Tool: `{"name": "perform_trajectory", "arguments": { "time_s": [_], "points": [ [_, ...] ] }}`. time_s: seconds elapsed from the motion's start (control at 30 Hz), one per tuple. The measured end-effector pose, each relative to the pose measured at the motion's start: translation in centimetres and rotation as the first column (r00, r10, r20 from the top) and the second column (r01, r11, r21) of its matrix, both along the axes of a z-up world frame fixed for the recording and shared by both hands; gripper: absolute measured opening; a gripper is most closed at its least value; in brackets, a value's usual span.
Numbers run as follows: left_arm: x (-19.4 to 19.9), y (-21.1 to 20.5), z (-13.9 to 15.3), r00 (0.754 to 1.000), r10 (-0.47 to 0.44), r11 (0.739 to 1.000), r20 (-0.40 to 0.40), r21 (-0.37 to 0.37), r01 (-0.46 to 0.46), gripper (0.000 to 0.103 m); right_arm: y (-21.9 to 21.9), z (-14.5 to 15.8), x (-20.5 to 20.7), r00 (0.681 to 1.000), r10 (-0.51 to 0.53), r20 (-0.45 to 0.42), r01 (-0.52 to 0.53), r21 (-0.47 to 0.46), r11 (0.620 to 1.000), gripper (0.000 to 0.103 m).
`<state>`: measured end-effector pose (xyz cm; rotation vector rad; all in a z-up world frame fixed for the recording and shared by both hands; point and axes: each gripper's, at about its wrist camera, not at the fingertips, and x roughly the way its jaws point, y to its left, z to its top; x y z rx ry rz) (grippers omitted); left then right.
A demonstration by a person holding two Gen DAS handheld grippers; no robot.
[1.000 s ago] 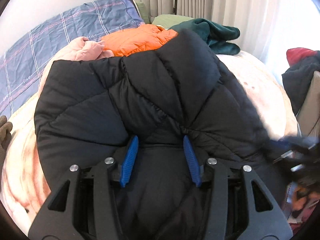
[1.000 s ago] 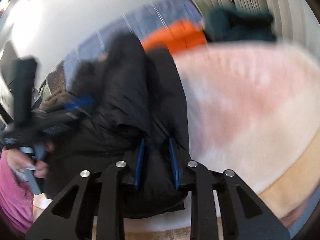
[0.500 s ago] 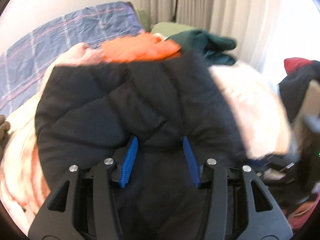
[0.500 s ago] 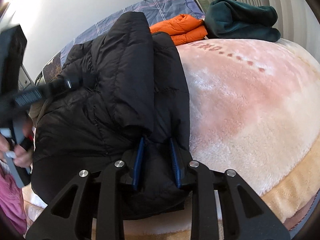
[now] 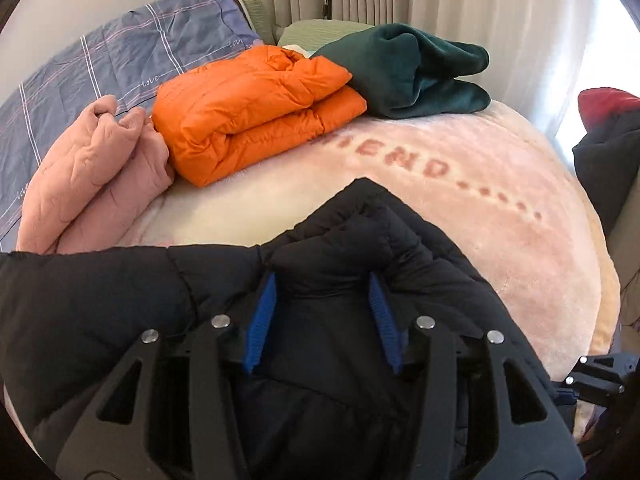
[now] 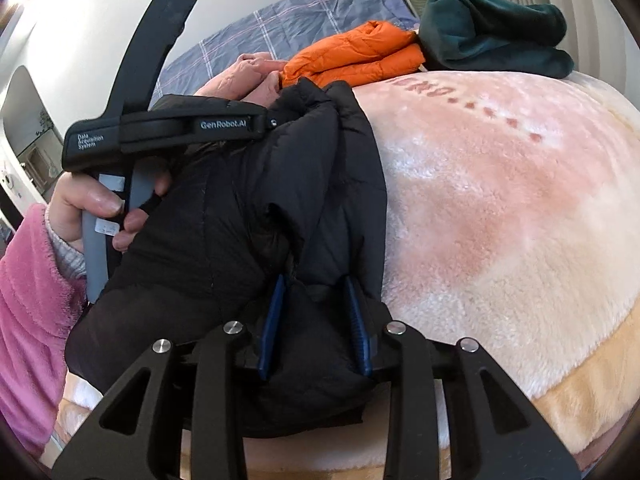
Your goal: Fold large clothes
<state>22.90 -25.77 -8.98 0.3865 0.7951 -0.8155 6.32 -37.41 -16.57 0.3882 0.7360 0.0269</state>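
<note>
Left gripper point(image 5: 322, 320) clenched on bunched black puffer jacket point(image 5: 120, 312); right gripper point(image 6: 316, 320) also on jacket hem, jaws just been opening, fabric between pads. Jacket heaped at near edge of pink plush blanket point(image 5: 480, 240). Risk: slippery padding slipping out, fold collapsing, bulk sliding off bed edge. Open room ahead; orange down jacket point(image 5: 256, 108), green fleece point(image 5: 416, 68), pink garment point(image 5: 92, 176) stacked far side.
</note>
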Motion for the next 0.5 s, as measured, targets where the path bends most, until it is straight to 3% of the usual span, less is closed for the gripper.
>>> {"name": "perform_trajectory", "arguments": {
  "time_s": [0.23, 0.5],
  "points": [
    [0.9, 1.0, -0.8, 0.998, 0.0, 0.998, -0.058, -0.06, -0.004, 0.05, 0.8, 0.2, 0.0, 1.0, -0.01, 0.009, 0.011, -0.058, 0.998, 0.032],
    [0.8, 0.1, -1.7, 0.999, 0.023, 1.0, -0.038, -0.019, -0.023, 0.052, 0.2, 0.1, 0.5, 0.999, -0.035, 0.018, 0.036, -0.048, 0.998, 0.033]
  ]
}}
